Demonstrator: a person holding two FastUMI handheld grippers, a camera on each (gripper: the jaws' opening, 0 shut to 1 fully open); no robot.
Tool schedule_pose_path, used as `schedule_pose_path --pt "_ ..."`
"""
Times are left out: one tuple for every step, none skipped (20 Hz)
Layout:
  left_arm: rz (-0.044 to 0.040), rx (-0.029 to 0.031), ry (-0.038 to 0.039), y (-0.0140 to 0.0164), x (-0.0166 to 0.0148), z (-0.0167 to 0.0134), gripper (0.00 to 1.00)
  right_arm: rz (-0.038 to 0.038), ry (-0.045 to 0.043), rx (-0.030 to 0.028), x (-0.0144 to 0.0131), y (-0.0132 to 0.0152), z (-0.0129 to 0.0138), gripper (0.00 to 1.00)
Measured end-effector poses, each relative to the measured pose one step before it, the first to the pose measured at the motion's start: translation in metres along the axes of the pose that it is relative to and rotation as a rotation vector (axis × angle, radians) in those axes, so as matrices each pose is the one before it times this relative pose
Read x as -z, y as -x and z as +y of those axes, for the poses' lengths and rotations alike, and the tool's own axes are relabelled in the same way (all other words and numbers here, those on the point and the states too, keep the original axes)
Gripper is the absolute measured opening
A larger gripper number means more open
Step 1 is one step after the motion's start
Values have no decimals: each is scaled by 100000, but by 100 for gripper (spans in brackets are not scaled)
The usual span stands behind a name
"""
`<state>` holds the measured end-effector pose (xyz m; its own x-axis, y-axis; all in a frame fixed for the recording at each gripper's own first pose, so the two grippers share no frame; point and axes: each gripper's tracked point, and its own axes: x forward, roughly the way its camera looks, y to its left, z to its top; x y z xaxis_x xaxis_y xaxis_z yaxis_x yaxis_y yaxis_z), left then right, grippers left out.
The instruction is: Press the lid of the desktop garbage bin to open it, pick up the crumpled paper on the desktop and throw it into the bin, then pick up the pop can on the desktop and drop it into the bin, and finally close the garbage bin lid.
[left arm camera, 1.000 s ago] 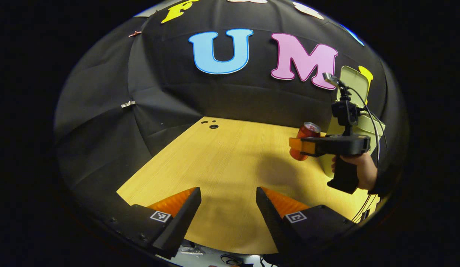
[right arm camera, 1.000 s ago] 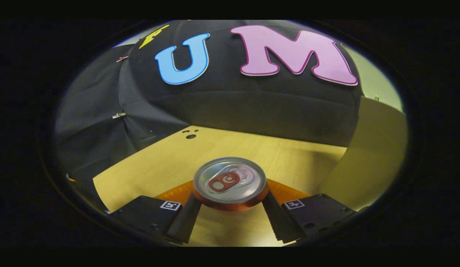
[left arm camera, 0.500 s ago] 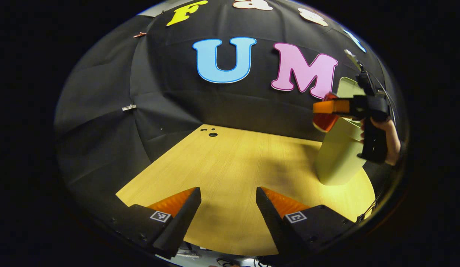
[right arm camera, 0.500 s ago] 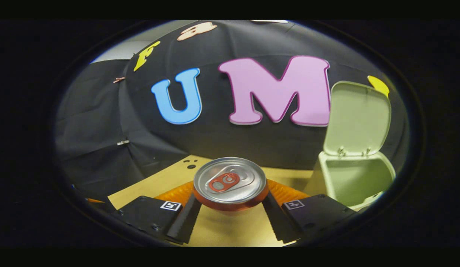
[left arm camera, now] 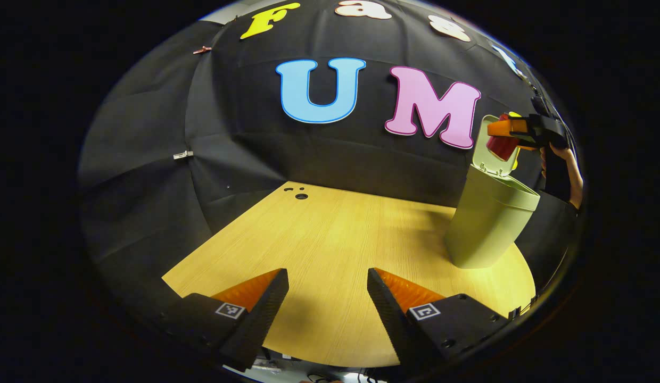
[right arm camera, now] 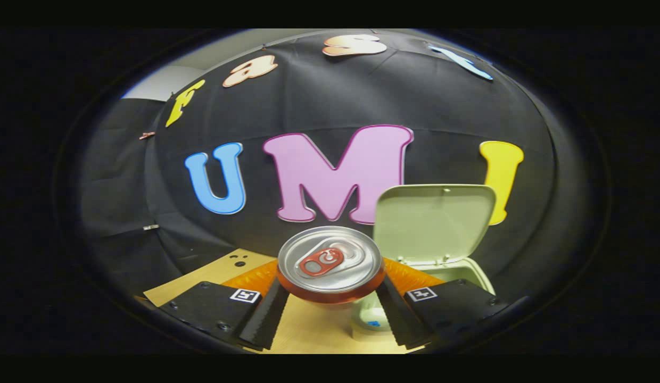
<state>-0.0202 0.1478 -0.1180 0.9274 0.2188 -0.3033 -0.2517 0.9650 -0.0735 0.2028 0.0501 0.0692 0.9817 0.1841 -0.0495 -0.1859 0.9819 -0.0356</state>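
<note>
While right gripper (right arm camera: 330, 306) clamps pop can (right arm camera: 330, 260), raised lid (right arm camera: 434, 223) stands just beyond.

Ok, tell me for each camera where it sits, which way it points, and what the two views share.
Left gripper view: rides low over the near edge of the table, facing the back wall; its own left gripper stands open at the bottom, and farther off a hand holds the right gripper above the bin.
Right gripper view: rides on the right gripper, raised and facing the wall, with the pop can between its fingers.
Shared: pop can, bin, its raised lid, table.
</note>
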Motion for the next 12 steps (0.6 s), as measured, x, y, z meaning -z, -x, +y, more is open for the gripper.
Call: schedule_pose_path --pt "-406 -524 61 89 -44 121 96 499 -552 2448 22 202 -1202 84" --pt "-482 -540 241 90 -110 146 96 420 -1169 1838 5 169 -972 84" --pt "-351 -565 495 50 20 139 96 131 -770 2391 -76 121 -1060 84" --pt "-292 -728 682 112 -69 218 96 -32 -5 2929 -102 -13 -1209 84" --pt "-598 -563 956 215 -85 112 96 -250 260 2692 -68 -6 -1094 84" --pt "-702 -371 1275 155 -170 78 96 171 258 2213 -6 -77 -931 84" --pt "-321 -114 1510 147 55 -43 96 657 732 1879 235 -171 -697 84" --pt "-9 -33 1464 112 78 -49 96 833 877 1744 337 -263 -658 84" --pt "-6 37 1196 106 90 5 96 1010 484 1296 330 -231 -363 84" --pt "-96 -67 682 146 3 -6 96 1512 -47 796 471 -86 -214 84" --pt "-243 -314 257 183 43 16 96 1131 -734 -65 320 -60 105 84" --pt "-151 -183 100 106 -11 67 96 678 -691 231 291 -70 81 80"
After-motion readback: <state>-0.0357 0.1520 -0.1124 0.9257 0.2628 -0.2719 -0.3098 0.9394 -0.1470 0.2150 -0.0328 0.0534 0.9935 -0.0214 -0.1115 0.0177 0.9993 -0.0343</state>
